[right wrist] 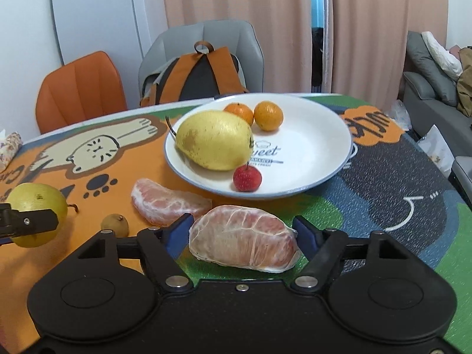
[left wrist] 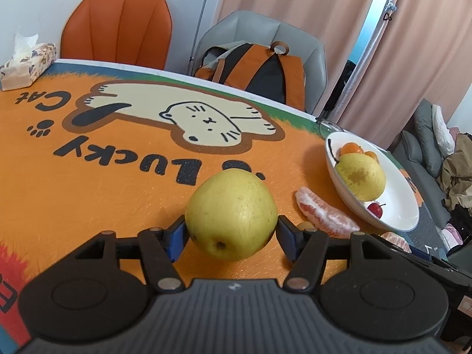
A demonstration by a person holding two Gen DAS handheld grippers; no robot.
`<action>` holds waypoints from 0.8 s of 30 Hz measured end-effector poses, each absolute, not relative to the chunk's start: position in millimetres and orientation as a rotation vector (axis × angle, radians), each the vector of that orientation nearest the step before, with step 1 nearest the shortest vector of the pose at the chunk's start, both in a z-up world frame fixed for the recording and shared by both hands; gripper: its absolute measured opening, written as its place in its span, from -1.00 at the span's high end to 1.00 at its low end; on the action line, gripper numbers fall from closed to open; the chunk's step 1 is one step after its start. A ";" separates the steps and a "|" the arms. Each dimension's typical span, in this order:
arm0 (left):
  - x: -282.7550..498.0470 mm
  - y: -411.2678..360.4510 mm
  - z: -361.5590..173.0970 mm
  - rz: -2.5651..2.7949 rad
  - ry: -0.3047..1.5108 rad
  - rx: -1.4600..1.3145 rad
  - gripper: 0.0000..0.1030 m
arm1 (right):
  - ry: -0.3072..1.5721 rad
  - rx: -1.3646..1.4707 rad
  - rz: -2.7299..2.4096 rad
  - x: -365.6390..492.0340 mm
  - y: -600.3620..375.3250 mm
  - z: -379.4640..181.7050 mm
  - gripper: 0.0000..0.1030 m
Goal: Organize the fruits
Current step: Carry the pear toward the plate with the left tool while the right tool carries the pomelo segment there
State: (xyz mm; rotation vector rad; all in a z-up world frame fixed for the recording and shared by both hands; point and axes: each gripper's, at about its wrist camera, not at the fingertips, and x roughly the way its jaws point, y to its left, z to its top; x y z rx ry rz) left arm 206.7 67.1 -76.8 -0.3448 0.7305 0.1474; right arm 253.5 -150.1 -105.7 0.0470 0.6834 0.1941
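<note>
My left gripper (left wrist: 231, 233) is shut on a yellow pear (left wrist: 231, 214), held just above the mat; the pear also shows in the right wrist view (right wrist: 35, 203). My right gripper (right wrist: 243, 230) has its blue pads against both ends of a peeled pomelo segment (right wrist: 243, 243) that rests on the mat. A white plate (right wrist: 309, 159) holds another yellow pear (right wrist: 214, 143), two small oranges (right wrist: 268, 115) and a small red fruit (right wrist: 247, 178). A second pomelo segment (right wrist: 165, 203) and a small brown longan (right wrist: 115, 225) lie between the grippers.
The table wears an orange "Lucky Cat" mat (left wrist: 88, 159). A tissue box (left wrist: 26, 63) stands at the far left corner. An orange chair (left wrist: 118, 26) and a grey chair with a backpack (left wrist: 256, 70) stand behind the table. A grey sofa (right wrist: 436, 88) is at the right.
</note>
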 end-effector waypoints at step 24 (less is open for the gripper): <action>225.7 28.8 -52.3 0.077 0.697 -0.311 -0.17 | 0.580 0.078 0.258 264.0 -187.7 -69.7 -0.41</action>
